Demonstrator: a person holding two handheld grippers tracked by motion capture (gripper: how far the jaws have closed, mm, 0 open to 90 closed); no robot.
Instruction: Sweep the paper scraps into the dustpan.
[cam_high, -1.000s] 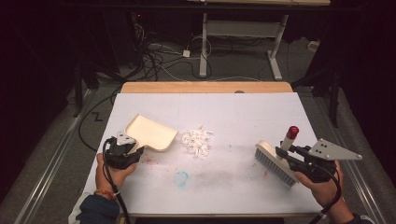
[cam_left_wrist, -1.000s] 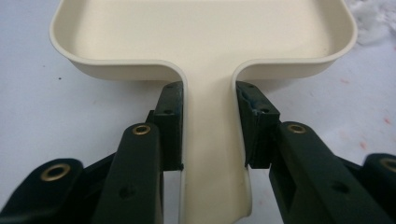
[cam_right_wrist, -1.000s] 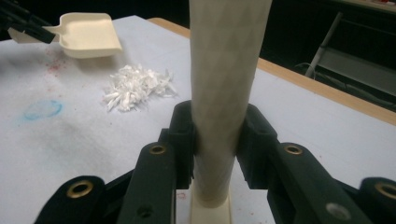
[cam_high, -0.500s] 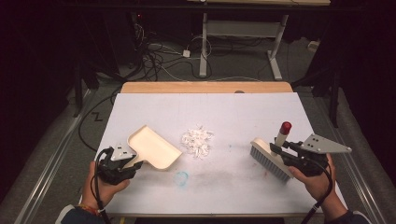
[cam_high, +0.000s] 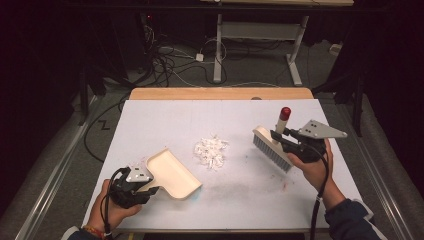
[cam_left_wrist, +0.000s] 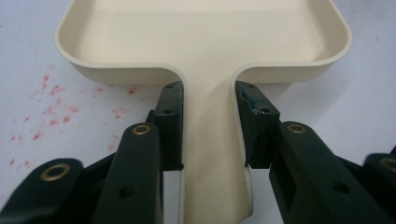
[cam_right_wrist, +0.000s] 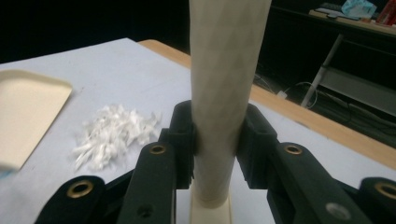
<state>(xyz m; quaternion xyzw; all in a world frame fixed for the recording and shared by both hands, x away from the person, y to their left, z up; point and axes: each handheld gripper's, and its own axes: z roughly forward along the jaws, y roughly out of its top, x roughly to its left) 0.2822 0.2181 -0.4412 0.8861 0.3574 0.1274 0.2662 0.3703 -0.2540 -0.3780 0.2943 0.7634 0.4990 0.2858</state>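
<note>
My left gripper (cam_high: 152, 189) is shut on the handle of a cream dustpan (cam_high: 172, 172), low over the near left of the table. In the left gripper view the pads press both sides of the dustpan's (cam_left_wrist: 205, 42) handle, with the left gripper (cam_left_wrist: 208, 126) just behind the tray. My right gripper (cam_high: 277, 136) is shut on a cream brush (cam_high: 272, 147) with a red-tipped handle, bristles down, right of a pile of white paper shreds (cam_high: 211, 150). In the right gripper view the brush handle (cam_right_wrist: 226, 56) stands clamped in the right gripper (cam_right_wrist: 217, 135), with the shreds (cam_right_wrist: 114, 130) and the dustpan (cam_right_wrist: 28, 112) beyond.
A white sheet covers the table (cam_high: 150, 120), with a wooden strip (cam_high: 220, 93) along its far edge. Red specks (cam_left_wrist: 51, 107) stain the sheet beside the dustpan. Cables (cam_high: 170, 60) and a metal desk frame (cam_high: 260, 35) lie on the dark floor behind.
The dustpan has moved toward the near edge and slightly right with my left gripper. The brush has moved left and farther back, closer to the shreds.
</note>
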